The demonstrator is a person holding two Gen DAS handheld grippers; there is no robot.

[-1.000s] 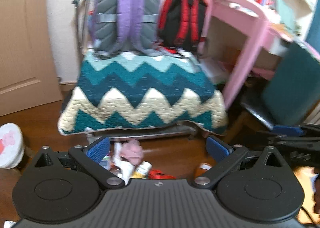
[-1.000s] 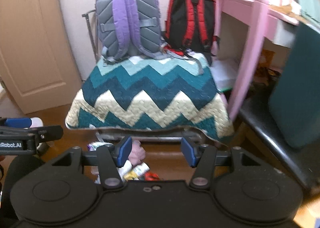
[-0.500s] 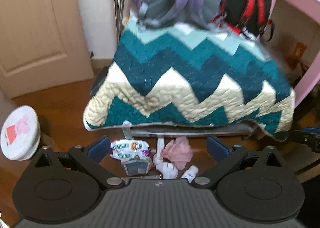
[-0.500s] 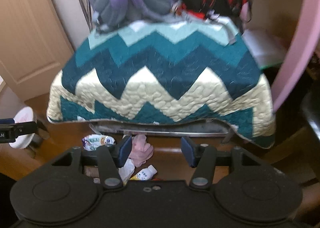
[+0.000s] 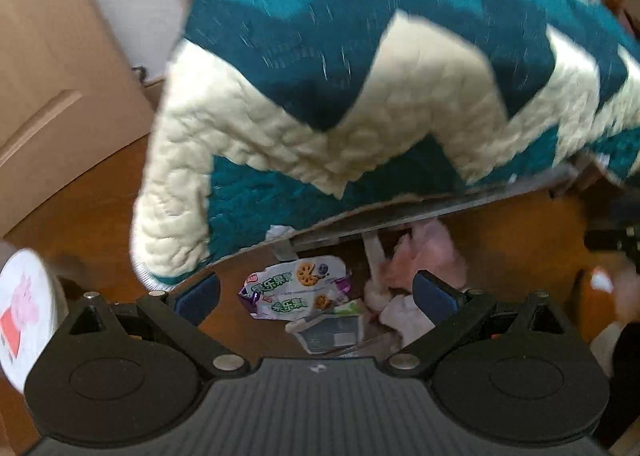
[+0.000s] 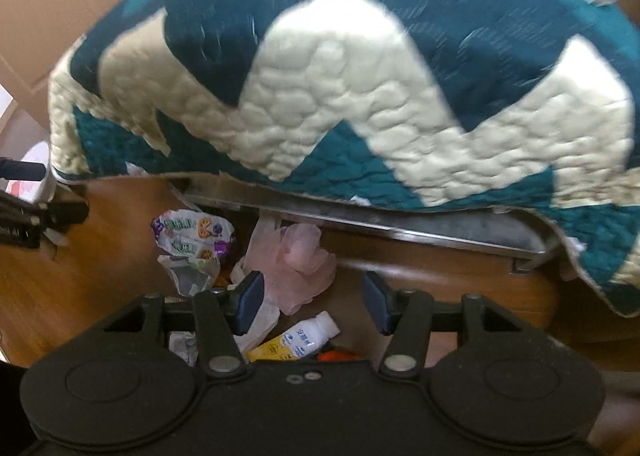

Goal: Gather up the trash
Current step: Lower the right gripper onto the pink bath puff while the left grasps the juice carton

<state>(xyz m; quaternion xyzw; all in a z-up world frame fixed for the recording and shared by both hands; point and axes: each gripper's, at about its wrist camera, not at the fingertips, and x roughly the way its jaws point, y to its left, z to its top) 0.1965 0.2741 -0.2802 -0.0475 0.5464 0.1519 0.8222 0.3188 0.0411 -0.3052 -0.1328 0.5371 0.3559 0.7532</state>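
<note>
- The left claw (image 5: pixel 316 294) was spread wide and gripped nothing; it hung above the wooden floor (image 5: pixel 100 199), with the trash pile seen between its fingers.
- The right claw (image 6: pixel 312 300) was also released and empty; it hung over the same pile, a little more to the right.
- The trash lay on the floor at the near edge of the bed, partly under its metal frame (image 6: pixel 400 223); the pieces touched one another in a loose heap.
- A purple and white snack wrapper (image 5: pixel 296 290) lay at the left of the heap; a crumpled grey wrapper (image 5: pixel 332 334) lay just near of it.
- A pink crumpled bag (image 6: pixel 296 260) lay at the right of the wrappers; a small white bottle with yellow label (image 6: pixel 296 340) lay on its side, nearer than the bag.
- A quilt (image 6: pixel 360 95) with teal and cream zigzags hung over the bed edge above the trash; it was blurred.
- A white round lid with a pink cartoon pig (image 5: pixel 24 308) was at the far left; a beige door (image 5: pixel 48 55) was behind it.
</note>
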